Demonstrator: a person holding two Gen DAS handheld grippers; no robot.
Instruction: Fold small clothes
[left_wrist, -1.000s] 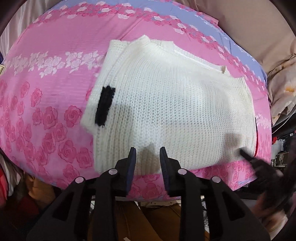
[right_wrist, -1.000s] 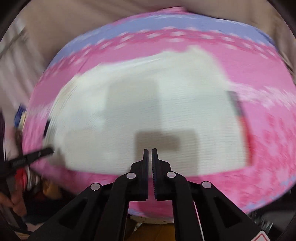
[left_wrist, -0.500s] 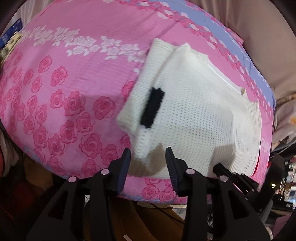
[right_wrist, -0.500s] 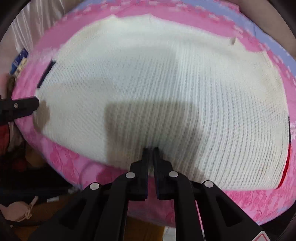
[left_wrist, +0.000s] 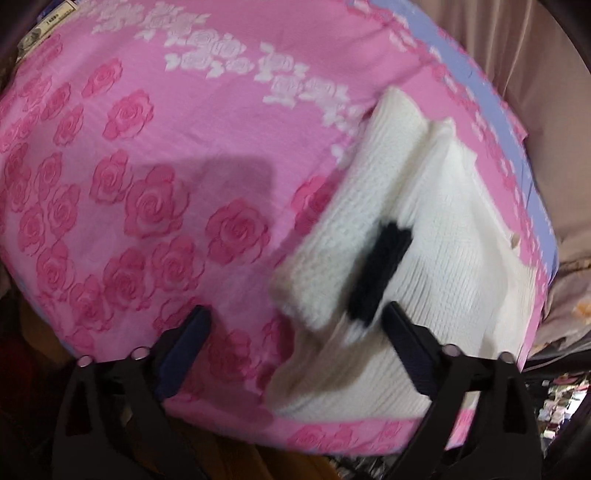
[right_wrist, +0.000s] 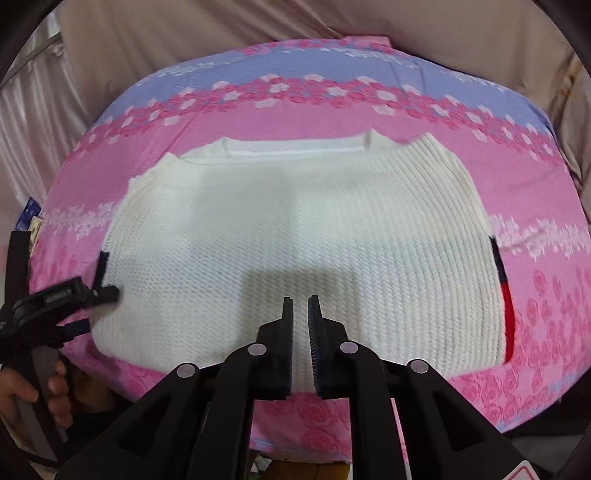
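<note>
Now the white sweater (right_wrist: 295, 243) lies crosswise, collar far; left gripper (left_wrist: 295, 321) gapes wide at its sleeve, right gripper (right_wrist: 300, 306) narrowly parted; only the right view shows the red cuff (right_wrist: 509, 321).

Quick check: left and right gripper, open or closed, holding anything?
Left gripper: open wide, astride the white knitted sweater's corner, holding nothing.
Right gripper: slightly open, empty.

A home bedroom, by the look of its furnishings.
A pink rose-print bedsheet (right_wrist: 369, 110) with a lavender band covers the surface; beige curtains (right_wrist: 221, 33) hang at the far side, and household clutter (left_wrist: 561, 402) sits near right.
</note>
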